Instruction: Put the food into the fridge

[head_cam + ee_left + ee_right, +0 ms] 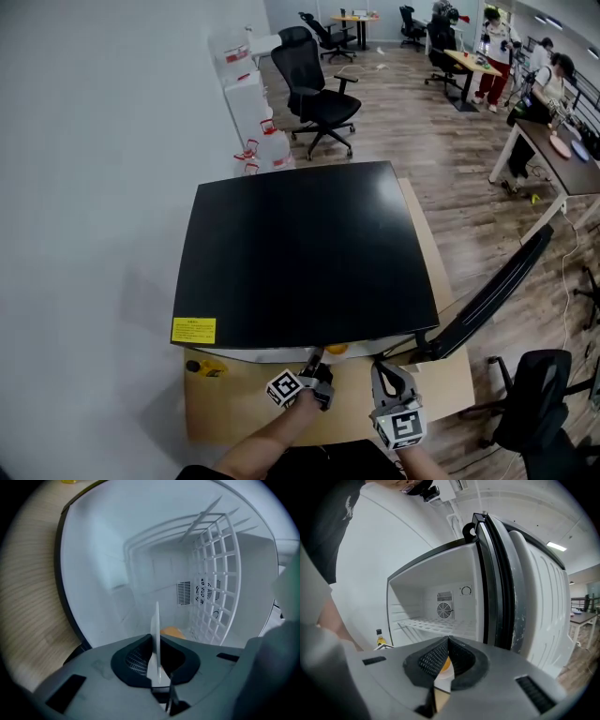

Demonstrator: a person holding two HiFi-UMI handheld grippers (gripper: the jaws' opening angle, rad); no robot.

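Left gripper view: left tool point(155, 638) clamps what seems a plate rim point(157, 618), facing the roomy fridge point(98, 569).

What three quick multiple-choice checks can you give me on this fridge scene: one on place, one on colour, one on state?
1. Where does the small bottle stand relative to the fridge?
A. Inside it
B. Outside it, on the table
C. On top of it

2. What colour is the fridge's top?
A. White
B. Black
C. Red

3. How is the fridge door?
A. Open
B. Shut
C. Taken off

Answers:
1. B, since the right gripper view shows it beside the cabinet's outer wall.
2. B, since the head view shows a black slab.
3. A, since both gripper views look straight into the white interior.
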